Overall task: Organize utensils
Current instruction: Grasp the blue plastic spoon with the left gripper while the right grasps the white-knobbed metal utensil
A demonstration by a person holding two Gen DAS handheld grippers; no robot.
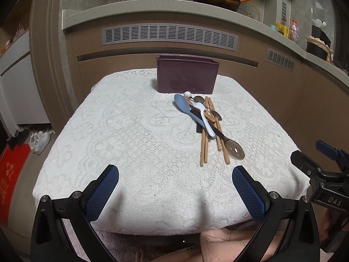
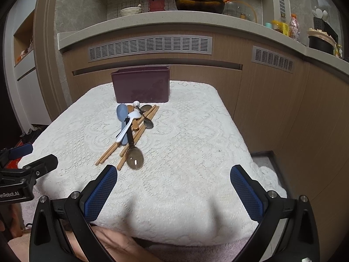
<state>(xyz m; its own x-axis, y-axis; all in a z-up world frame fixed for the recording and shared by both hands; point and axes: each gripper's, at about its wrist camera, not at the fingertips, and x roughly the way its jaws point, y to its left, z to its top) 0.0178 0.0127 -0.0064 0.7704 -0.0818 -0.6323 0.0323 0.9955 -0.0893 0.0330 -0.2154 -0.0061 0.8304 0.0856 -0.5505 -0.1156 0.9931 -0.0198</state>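
A heap of utensils lies on the white lace cloth [image 1: 130,131]: wooden chopsticks [image 1: 204,150], a blue rice paddle [image 1: 182,107], a white spoon [image 1: 204,118] and a metal ladle [image 1: 235,150]. In the right wrist view the same chopsticks [image 2: 106,154], blue paddle [image 2: 121,113], white spoon [image 2: 128,124] and ladle [image 2: 135,158] lie ahead left. A dark purple box [image 1: 186,76] [image 2: 141,84] stands behind the heap. My left gripper [image 1: 175,174] is open over the near cloth edge, holding nothing. My right gripper [image 2: 173,173] is open too, short of the ladle.
Wooden cabinets with grey vents [image 1: 170,36] and a stone counter [image 2: 152,21] rise behind the table. White shoes [image 1: 40,140] and a red mat [image 1: 9,174] lie on the floor at left. A person's hand [image 2: 113,246] and pink clothing [image 1: 229,246] show below the table edge.
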